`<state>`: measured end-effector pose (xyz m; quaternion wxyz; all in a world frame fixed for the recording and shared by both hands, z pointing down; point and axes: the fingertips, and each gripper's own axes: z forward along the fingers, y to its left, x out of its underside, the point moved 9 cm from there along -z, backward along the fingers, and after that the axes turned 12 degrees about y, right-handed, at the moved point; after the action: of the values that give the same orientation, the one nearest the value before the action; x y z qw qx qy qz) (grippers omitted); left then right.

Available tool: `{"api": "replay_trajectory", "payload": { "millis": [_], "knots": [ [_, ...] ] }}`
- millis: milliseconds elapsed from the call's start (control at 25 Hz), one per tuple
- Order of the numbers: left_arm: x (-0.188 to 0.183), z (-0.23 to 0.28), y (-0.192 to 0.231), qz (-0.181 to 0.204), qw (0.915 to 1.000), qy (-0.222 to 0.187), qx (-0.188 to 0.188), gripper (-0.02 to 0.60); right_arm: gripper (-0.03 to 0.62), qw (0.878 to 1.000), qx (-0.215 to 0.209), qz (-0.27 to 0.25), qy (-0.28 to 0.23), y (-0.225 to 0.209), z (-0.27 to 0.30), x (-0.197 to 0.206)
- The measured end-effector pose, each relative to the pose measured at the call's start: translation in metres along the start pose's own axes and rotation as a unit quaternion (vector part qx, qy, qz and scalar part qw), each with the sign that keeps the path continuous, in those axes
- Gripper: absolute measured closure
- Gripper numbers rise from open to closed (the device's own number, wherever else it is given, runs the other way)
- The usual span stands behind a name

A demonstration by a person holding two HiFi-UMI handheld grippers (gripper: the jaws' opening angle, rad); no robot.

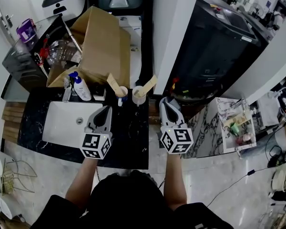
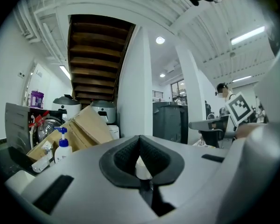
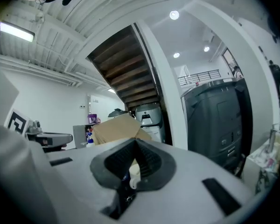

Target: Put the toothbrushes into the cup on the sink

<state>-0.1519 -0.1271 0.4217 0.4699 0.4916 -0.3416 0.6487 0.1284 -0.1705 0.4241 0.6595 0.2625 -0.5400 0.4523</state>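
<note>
Two pale cups stand at the back of the black counter (image 1: 133, 142), the left cup (image 1: 121, 91) and the right cup (image 1: 138, 95). A tan toothbrush (image 1: 113, 83) leans out of the left cup, and another tan toothbrush (image 1: 149, 84) leans out of the right one. My left gripper (image 1: 106, 109) hovers over the counter just in front of the left cup, jaws shut and empty. My right gripper (image 1: 165, 100) is at the counter's right edge beside the right cup, also shut and empty. A white cup (image 2: 143, 167) peeks between the left gripper's (image 2: 140, 138) pads; a cream cup (image 3: 134, 170) shows between the right gripper's (image 3: 136, 142) pads.
A white sink basin (image 1: 66, 123) is sunk into the counter's left. A blue-topped pump bottle (image 1: 80, 88) and a large cardboard box (image 1: 102, 44) stand behind it. A black appliance (image 1: 214, 42) and a marble shelf (image 1: 207, 128) with small items lie to the right.
</note>
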Motion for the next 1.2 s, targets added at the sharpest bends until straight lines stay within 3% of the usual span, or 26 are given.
{"api": "replay_trajectory", "payload": {
  "millis": [400, 840, 1200],
  "knots": [
    [-0.005, -0.048, 0.017, 0.0, 0.9979, -0.03, 0.057, 0.578, 0.592, 0.999, 0.043, -0.003, -0.018, 0.066, -0.056, -0.002],
    [-0.001, -0.118, 0.04, -0.006, 0.9934, -0.06, 0.098, 0.578, 0.592, 0.998, 0.049, -0.011, -0.035, 0.16, -0.1, 0.006],
    [0.002, -0.145, 0.039, 0.01, 0.9922, -0.068, 0.104, 0.578, 0.592, 0.998, 0.046, 0.001, -0.052, 0.187, -0.12, 0.009]
  ]
}}
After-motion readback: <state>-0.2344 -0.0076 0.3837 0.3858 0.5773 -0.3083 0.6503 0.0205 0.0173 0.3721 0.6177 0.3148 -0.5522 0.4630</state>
